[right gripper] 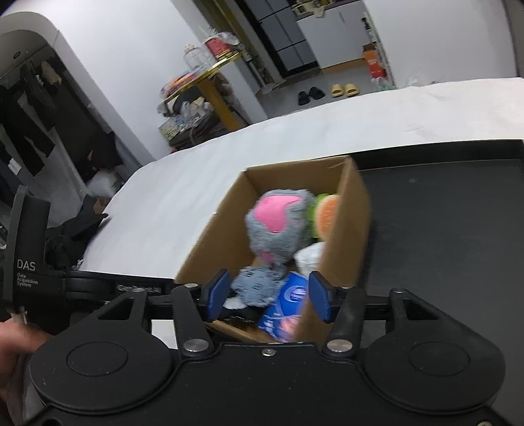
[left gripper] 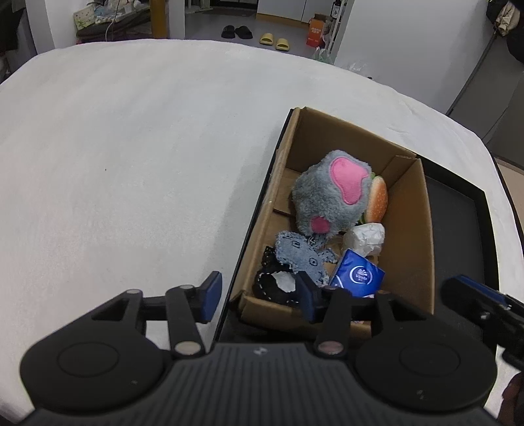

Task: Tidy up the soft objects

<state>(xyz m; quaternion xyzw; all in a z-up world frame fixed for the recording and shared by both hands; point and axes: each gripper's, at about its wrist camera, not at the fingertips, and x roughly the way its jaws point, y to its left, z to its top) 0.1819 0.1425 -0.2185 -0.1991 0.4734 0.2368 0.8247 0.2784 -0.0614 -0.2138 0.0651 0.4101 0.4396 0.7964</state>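
Note:
A cardboard box [left gripper: 409,236] stands on a black tray [left gripper: 458,213] on the white-covered table. In it lie a grey plush paw with pink pads [left gripper: 334,193], a plush burger [left gripper: 376,198], a denim patch [left gripper: 298,255], a black stitched piece [left gripper: 271,285], a crumpled white wad [left gripper: 365,237] and a blue tissue pack [left gripper: 358,277]. My left gripper [left gripper: 258,296] is open and empty above the box's near left corner. My right gripper [right gripper: 268,296] is open and empty over the box's near end [right gripper: 226,236], above the denim patch [right gripper: 258,285] and tissue pack [right gripper: 288,295].
The white table cover [left gripper: 131,164] stretches left and beyond the box. The black tray [right gripper: 442,229] extends right of the box. The right gripper's fingertip [left gripper: 471,293] shows at the right edge of the left wrist view. Slippers [left gripper: 235,32] lie on the floor beyond.

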